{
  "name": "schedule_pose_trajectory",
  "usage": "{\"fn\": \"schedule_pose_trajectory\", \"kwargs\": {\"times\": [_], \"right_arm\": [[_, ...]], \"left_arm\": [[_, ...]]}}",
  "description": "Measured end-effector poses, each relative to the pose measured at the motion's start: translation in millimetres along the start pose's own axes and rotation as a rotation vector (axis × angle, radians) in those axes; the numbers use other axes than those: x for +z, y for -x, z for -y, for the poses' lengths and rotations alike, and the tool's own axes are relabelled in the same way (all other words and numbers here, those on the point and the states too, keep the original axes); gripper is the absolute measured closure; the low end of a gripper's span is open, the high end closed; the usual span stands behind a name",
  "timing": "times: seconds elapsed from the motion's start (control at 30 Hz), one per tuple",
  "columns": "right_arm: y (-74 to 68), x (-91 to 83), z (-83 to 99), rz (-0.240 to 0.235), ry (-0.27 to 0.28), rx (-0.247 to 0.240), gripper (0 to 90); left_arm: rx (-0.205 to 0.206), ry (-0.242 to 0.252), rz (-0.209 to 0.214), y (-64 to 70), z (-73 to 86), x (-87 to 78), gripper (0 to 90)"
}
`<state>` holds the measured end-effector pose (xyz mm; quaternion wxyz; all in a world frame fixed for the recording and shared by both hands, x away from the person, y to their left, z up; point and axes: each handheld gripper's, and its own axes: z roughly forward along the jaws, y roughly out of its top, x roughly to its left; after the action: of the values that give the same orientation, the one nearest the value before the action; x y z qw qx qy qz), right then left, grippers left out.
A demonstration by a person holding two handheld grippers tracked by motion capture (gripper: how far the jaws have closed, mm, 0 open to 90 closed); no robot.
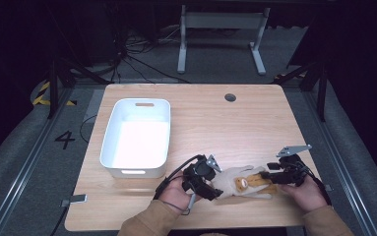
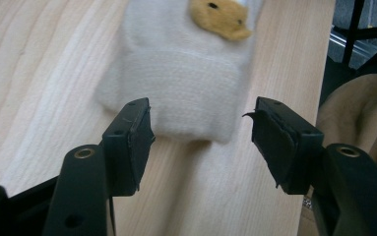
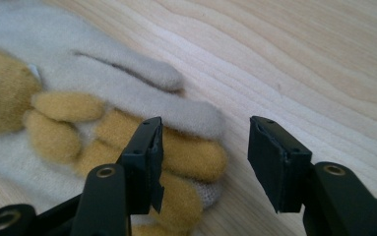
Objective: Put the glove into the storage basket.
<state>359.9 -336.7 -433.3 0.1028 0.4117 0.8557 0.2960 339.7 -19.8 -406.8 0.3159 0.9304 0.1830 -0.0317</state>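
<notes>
A cream knitted glove (image 1: 235, 181) with tan fingers and a tan animal face lies flat near the table's front edge. My left gripper (image 1: 214, 192) is open at the glove's cuff (image 2: 181, 83); the jaws straddle the cuff's end without closing on it. From the other side, my right gripper (image 1: 270, 176) stands open over the glove's fingers (image 3: 186, 152), its left jaw above the tan fingertips and its right jaw above bare wood. A hand holds each gripper.
A white plastic bin (image 1: 136, 137), with nothing in it, stands on the left part of the wooden table (image 1: 215, 123). A round cable hole (image 1: 230, 97) sits near the far edge. A tan sleeve (image 2: 358, 113) lies to the right of the left gripper.
</notes>
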Motion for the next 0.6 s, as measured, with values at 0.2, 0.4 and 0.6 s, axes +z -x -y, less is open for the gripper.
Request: {"fn": "schedule_pose_trajectory", "kwargs": {"times": [0.2, 0.4, 0.6], "right_arm": [[3.7, 8.3, 1.3, -0.066, -0.048, 0.055, 61.4], [-7.5, 2.9, -2.2, -0.012, -0.047, -0.001, 82.2], [-13.7, -1.3, -3.7, 0.021, -0.039, -0.029, 84.2]], "left_arm": [[0.002, -0.019, 0.005, 3.4, 0.8, 11.8, 41.1], [-0.002, -0.024, 0.001, 4.5, 0.5, 20.8, 41.4], [0.005, -0.045, -0.015, 6.4, -2.4, 29.5, 39.9]]}}
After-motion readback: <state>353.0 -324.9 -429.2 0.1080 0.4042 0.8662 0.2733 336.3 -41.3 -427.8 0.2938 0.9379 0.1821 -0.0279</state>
